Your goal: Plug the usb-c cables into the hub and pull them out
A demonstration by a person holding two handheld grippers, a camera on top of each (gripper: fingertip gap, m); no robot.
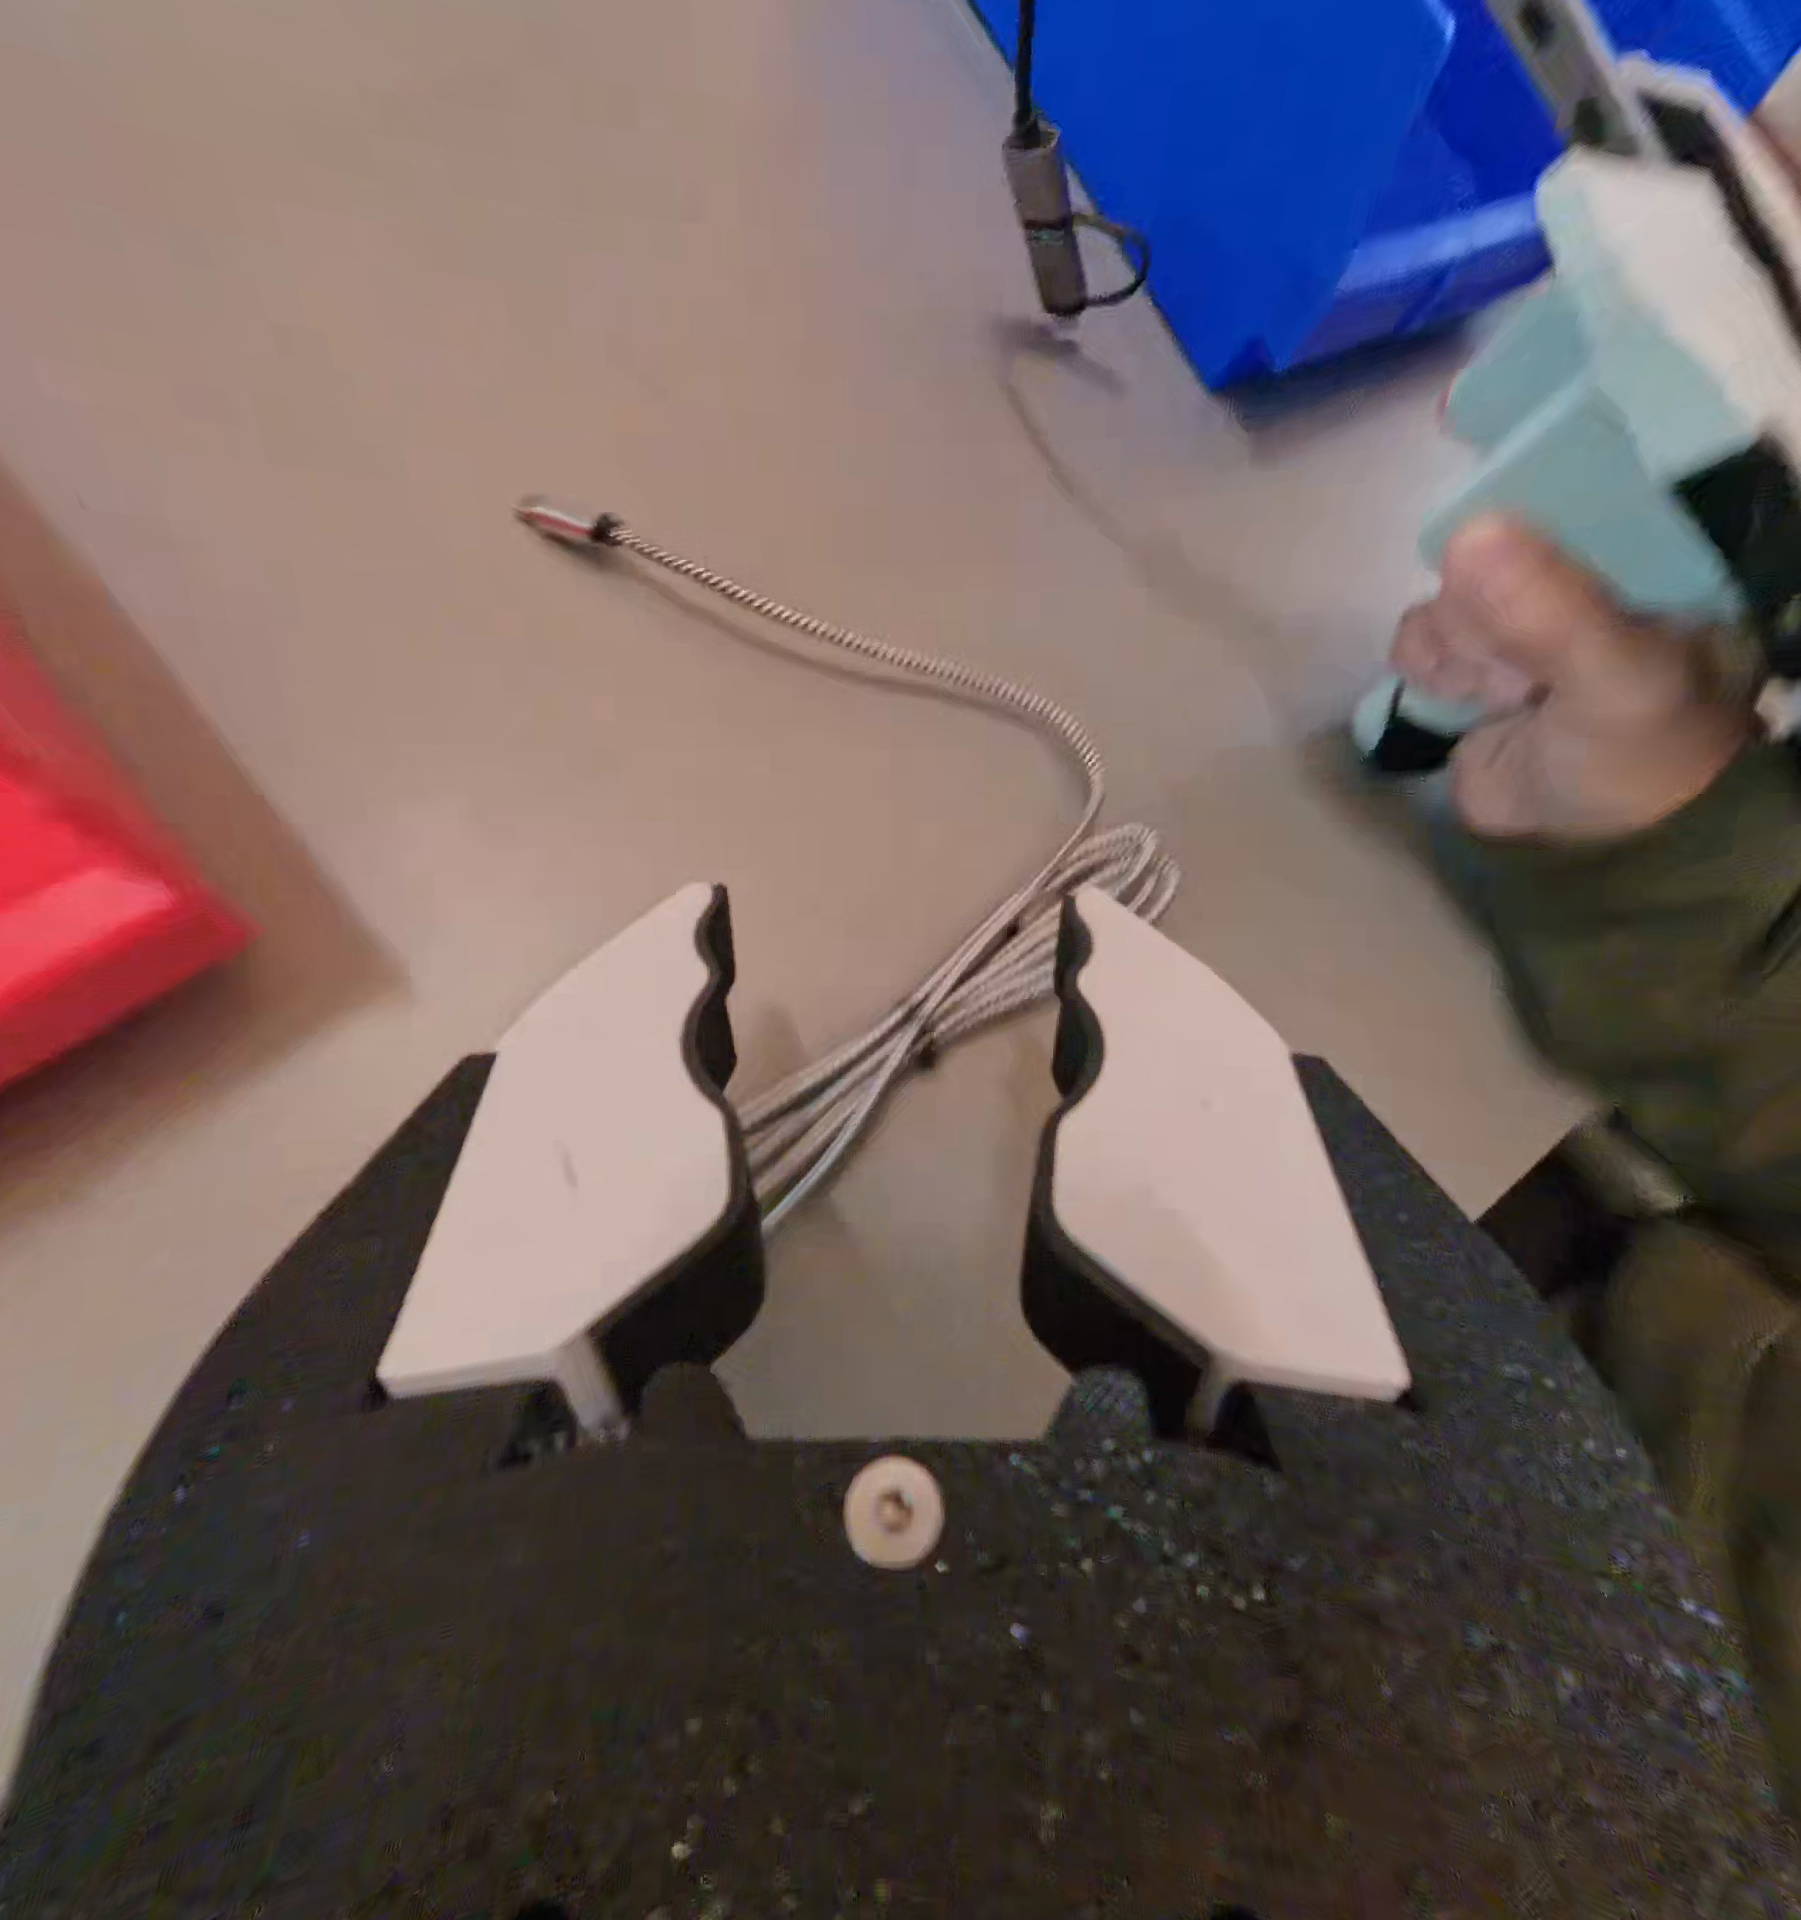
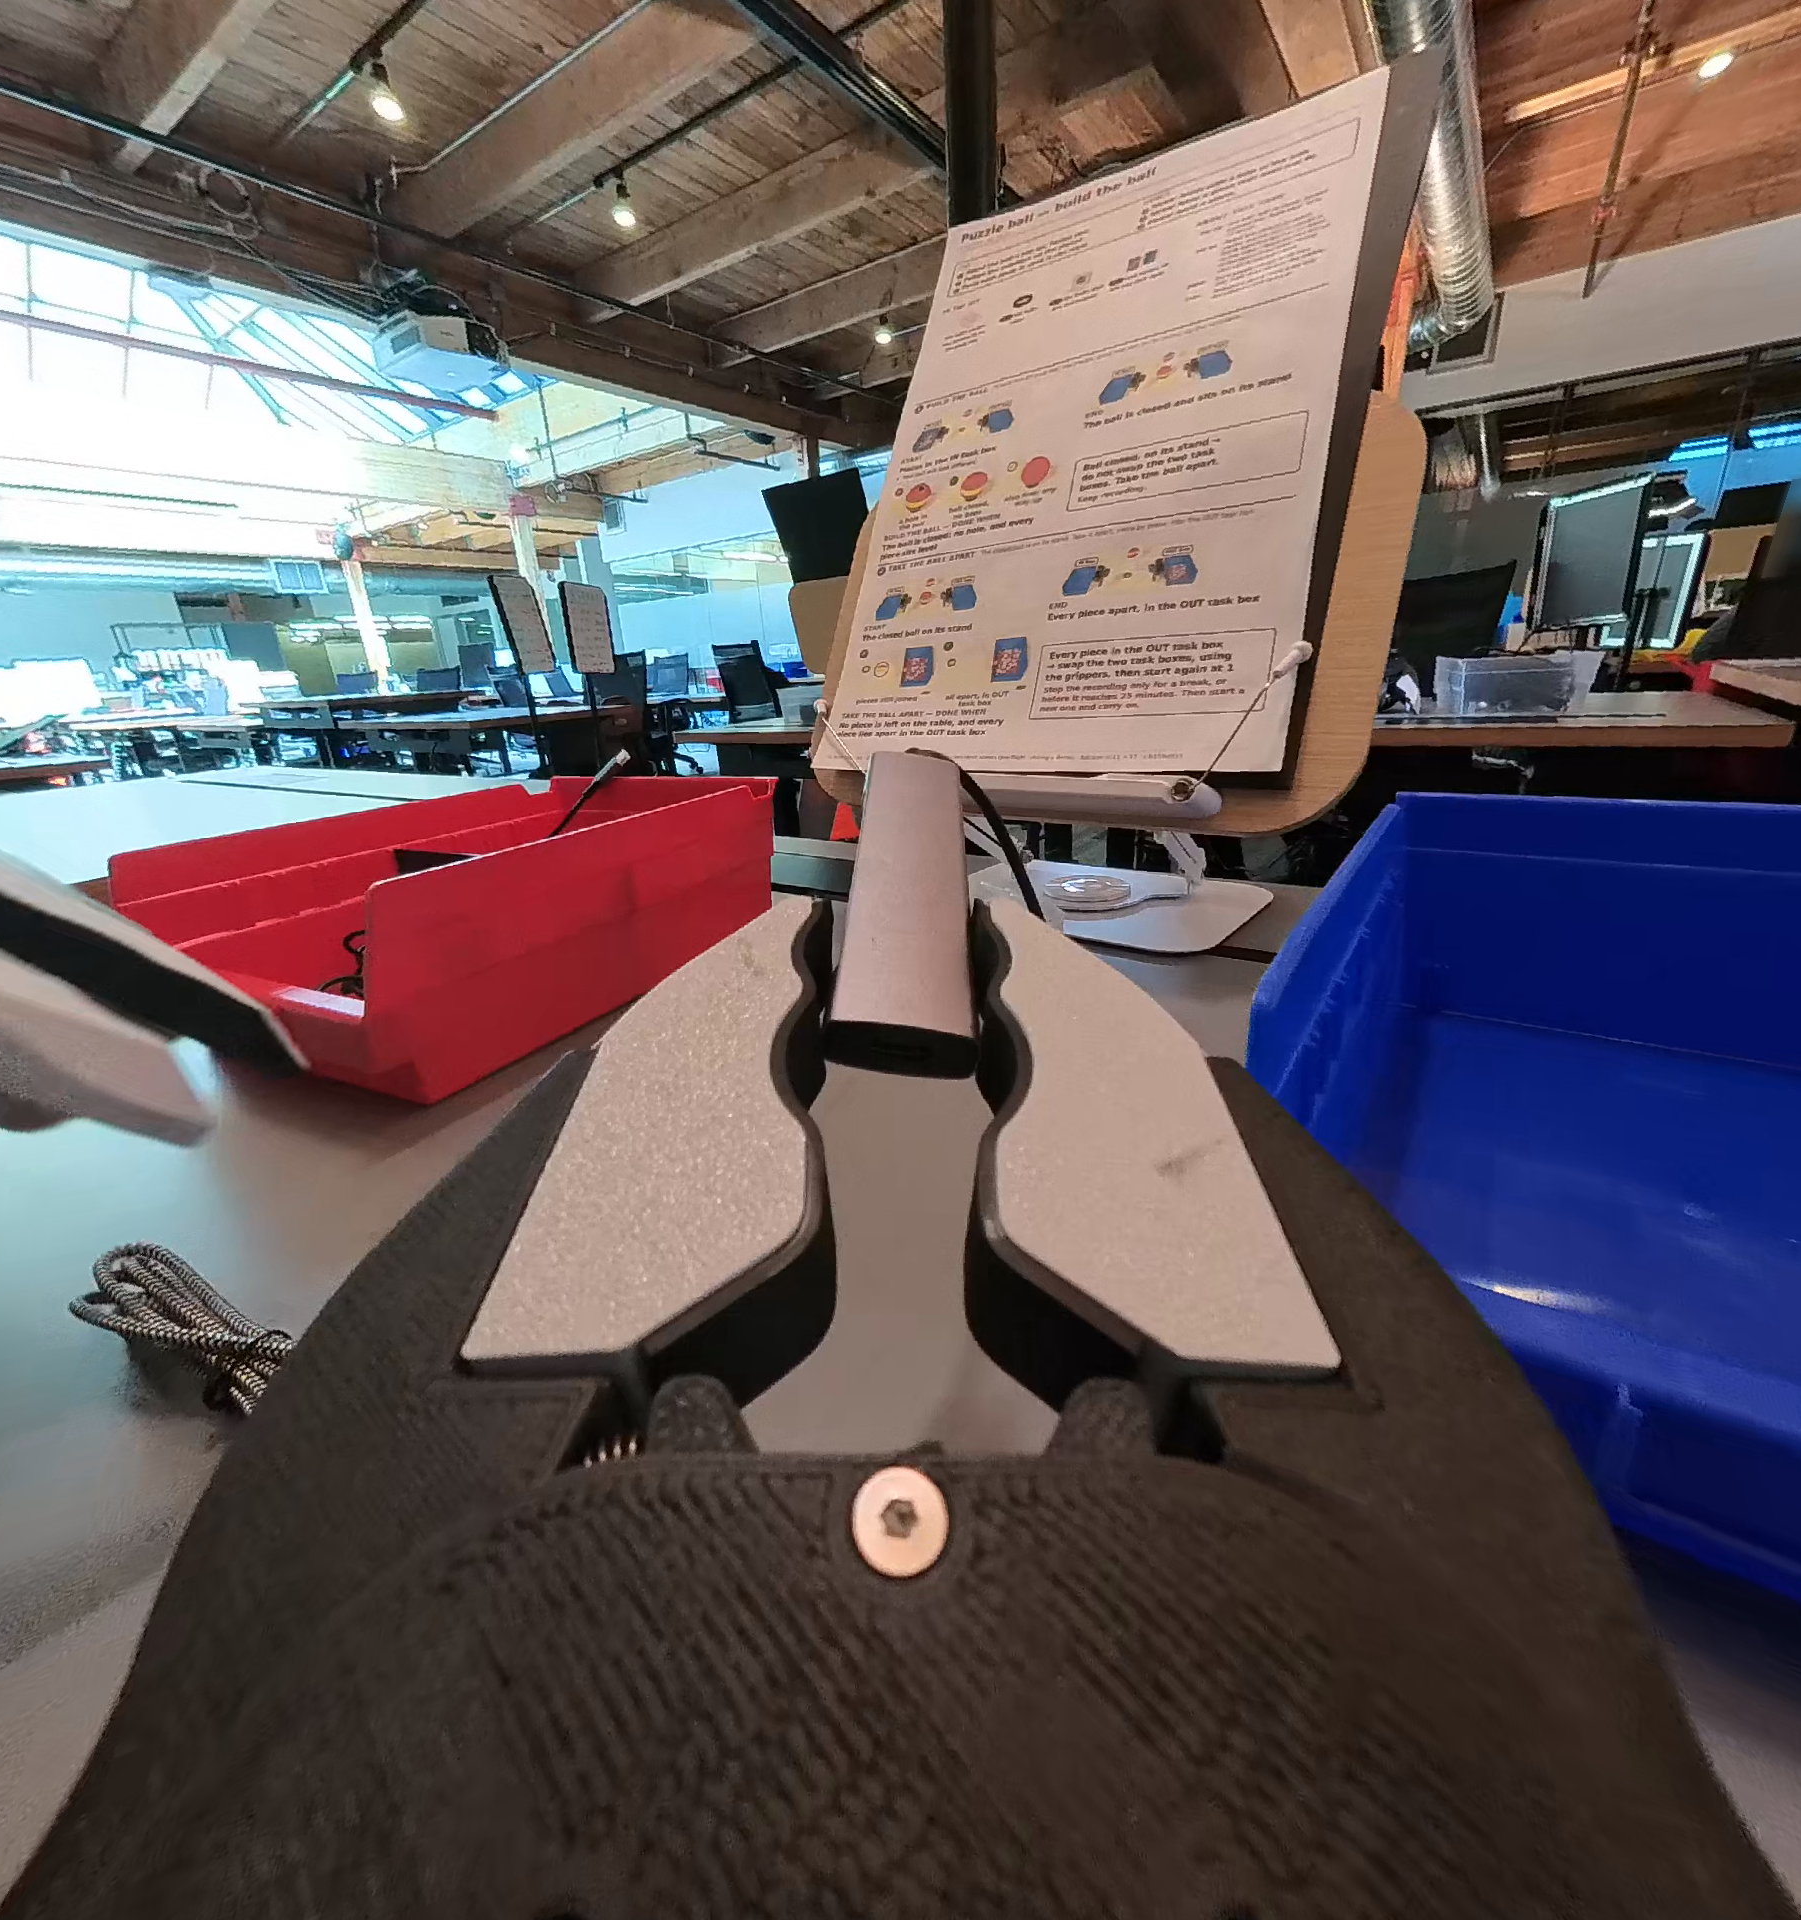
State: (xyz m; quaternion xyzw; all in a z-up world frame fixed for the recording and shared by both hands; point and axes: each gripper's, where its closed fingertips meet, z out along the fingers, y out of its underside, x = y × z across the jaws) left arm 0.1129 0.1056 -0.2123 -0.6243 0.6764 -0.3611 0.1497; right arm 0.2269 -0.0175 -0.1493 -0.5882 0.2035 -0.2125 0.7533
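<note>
My left gripper (image 1: 896,904) is open and empty, hovering over a coiled grey braided usb-c cable (image 1: 969,977) on the table. The cable's free plug (image 1: 560,516) lies farther out to the left. My right gripper (image 2: 901,920) is shut on a slim grey hub (image 2: 906,904) and holds it off the table with a port end facing the camera. The hub's black lead (image 2: 995,821) leaves its far end. In the left wrist view a black lead hangs down with a grey plug (image 1: 1047,223) whose tip touches the table. The braided coil also shows in the right wrist view (image 2: 179,1320).
A red bin (image 2: 439,935) stands at the left and a blue bin (image 2: 1561,1143) at the right; both also show in the left wrist view, red (image 1: 34,883) and blue (image 1: 1260,177). A stand with a printed sheet (image 2: 1114,468) is behind. A hand (image 1: 1561,686) holds the right gripper.
</note>
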